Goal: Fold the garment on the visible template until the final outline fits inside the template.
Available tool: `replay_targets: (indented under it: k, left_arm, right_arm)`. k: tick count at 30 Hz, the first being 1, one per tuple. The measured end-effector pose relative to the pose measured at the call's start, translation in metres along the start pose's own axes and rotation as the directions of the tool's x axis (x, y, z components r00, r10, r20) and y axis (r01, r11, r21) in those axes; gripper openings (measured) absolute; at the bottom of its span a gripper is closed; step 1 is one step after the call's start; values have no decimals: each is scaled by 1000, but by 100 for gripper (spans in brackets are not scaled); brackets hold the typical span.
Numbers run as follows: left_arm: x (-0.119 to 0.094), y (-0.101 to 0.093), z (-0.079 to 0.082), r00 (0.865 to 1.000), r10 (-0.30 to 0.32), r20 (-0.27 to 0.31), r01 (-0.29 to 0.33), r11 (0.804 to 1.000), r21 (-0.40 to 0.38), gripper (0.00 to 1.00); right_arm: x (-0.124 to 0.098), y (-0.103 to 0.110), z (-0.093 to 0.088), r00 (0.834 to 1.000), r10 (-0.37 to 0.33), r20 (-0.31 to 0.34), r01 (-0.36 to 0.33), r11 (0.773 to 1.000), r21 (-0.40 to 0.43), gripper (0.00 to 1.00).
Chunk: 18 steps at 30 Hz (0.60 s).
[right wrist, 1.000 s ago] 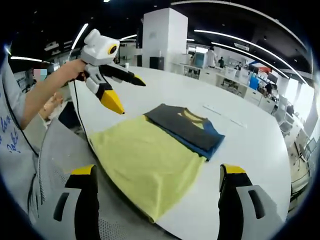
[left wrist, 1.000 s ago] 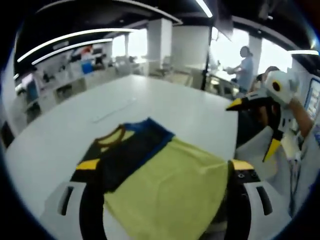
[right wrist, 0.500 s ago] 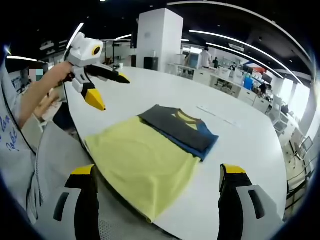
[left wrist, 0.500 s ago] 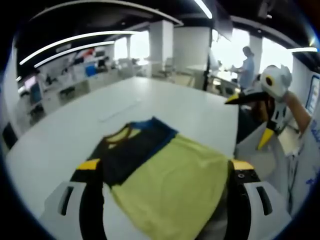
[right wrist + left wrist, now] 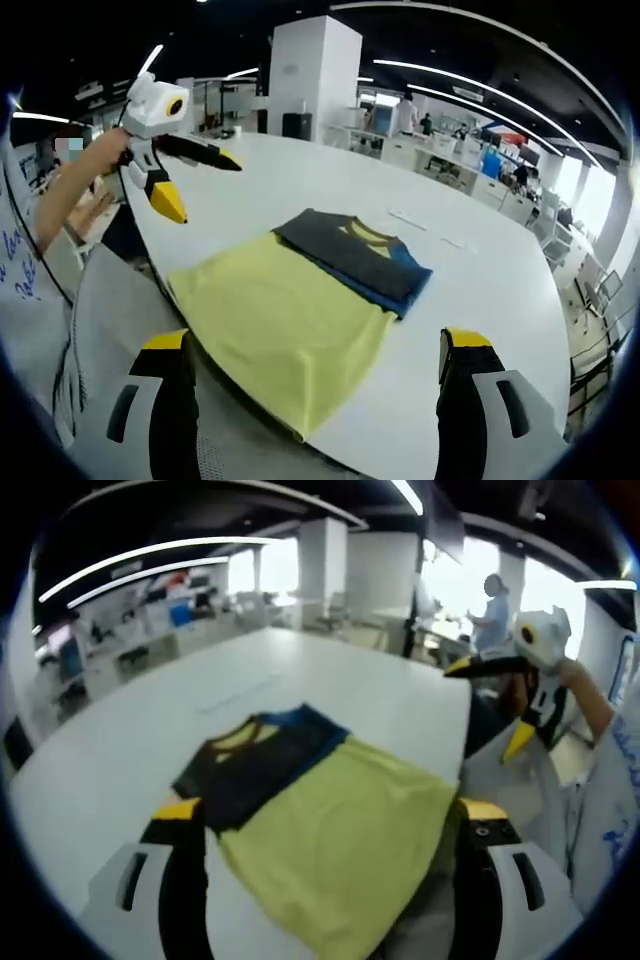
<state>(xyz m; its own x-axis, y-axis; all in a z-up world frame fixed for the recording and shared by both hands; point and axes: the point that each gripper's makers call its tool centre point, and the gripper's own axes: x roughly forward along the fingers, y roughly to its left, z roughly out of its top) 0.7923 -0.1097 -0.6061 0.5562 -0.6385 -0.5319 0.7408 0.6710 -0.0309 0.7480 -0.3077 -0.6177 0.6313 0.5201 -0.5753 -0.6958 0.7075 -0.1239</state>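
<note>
The garment (image 5: 300,300) was seen as soft matt cloth, yellow and dark, laid on a smooth, faintly glossy white table (image 5: 480,300); gripper shells looked plastic.

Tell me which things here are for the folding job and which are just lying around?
For the job:
- folded garment, dark with blue edge and yellow collar
- yellow template beneath it
- left tongs, open, held up beside the table
- right tongs, open, also held up

Just lying around:
- pale strip on the white table
- desks and people in the background
</note>
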Motion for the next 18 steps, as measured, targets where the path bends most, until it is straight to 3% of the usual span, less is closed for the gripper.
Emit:
replay_targets:
  k: [11, 18]
  left_arm:
    - [-21, 16, -14, 998, 55, -15, -56, 998, -24, 99]
    - [-30, 15, -17, 997, 73, -8, -73, 997, -36, 99]
  right_arm:
    - [0, 0, -1, 1000, -2, -10, 2, 1000, -2, 100]
    - [-2, -1, -2, 1000, -5, -14, 5, 1000, 2, 100]
